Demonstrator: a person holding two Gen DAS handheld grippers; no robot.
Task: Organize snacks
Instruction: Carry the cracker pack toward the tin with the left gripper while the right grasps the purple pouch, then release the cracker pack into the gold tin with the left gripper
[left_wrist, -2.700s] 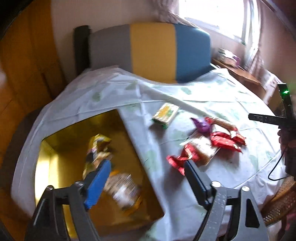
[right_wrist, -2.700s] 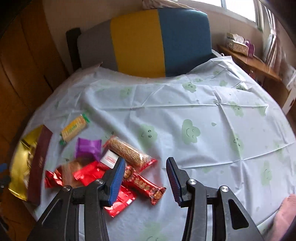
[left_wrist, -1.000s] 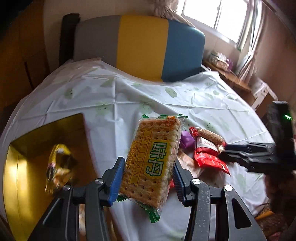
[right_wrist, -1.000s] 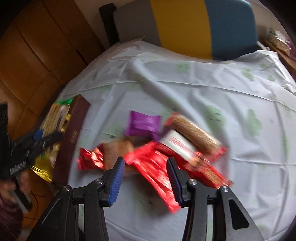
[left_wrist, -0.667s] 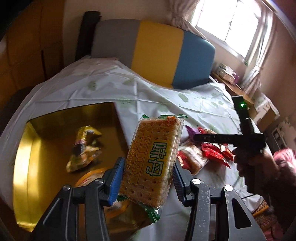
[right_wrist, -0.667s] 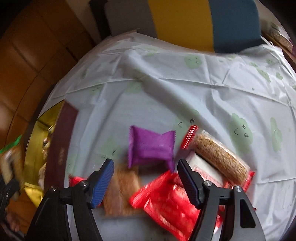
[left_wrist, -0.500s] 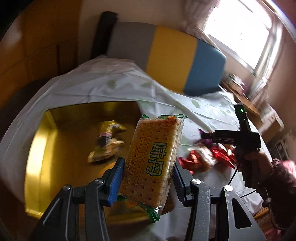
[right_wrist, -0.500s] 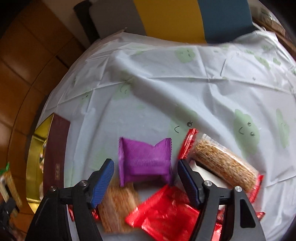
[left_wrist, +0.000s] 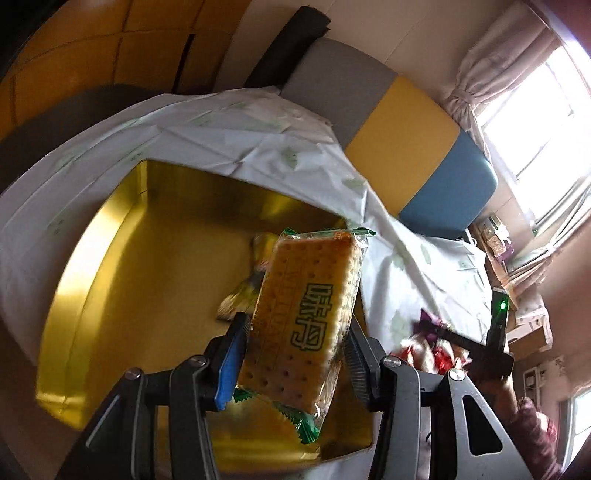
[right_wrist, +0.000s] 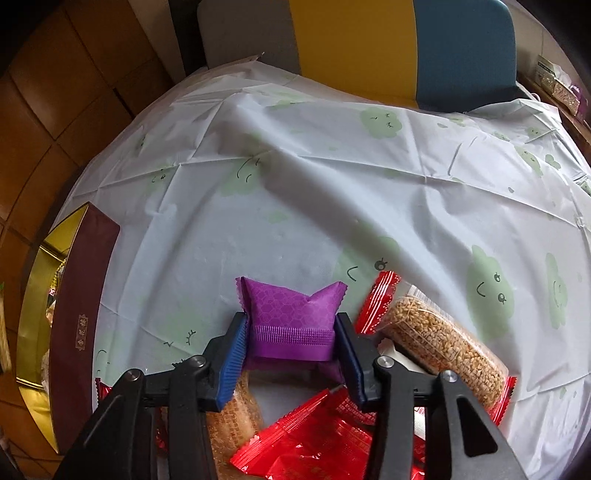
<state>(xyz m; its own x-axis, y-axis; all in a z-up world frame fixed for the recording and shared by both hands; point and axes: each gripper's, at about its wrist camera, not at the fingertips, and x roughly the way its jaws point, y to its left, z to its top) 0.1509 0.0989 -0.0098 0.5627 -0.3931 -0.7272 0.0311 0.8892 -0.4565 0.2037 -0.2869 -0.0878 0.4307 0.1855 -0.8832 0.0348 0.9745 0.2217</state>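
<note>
My left gripper (left_wrist: 295, 354) is shut on a green-edged pack of crackers (left_wrist: 306, 314) and holds it above the gold box (left_wrist: 147, 258). A yellow snack packet (left_wrist: 243, 291) lies inside that box. In the right wrist view my right gripper (right_wrist: 291, 350) is closing its jaws around a purple snack packet (right_wrist: 291, 314), and both pads press its sides. The packet sits on top of the snack pile: a grain bar (right_wrist: 439, 347) to the right, red wrappers (right_wrist: 317, 439) below, and a brown cracker pack (right_wrist: 232, 417) at lower left.
A light tablecloth with green clouds (right_wrist: 332, 184) covers the round table. The box's dark red wall (right_wrist: 79, 317) stands at the left edge. A grey, yellow and blue chair back (right_wrist: 369, 44) is behind the table. The other gripper and a hand (left_wrist: 495, 362) show right of the box.
The left gripper carried the cracker pack leftward over the gold box and rolled. The right gripper dropped onto the snack pile, widened, then closed on the purple packet.
</note>
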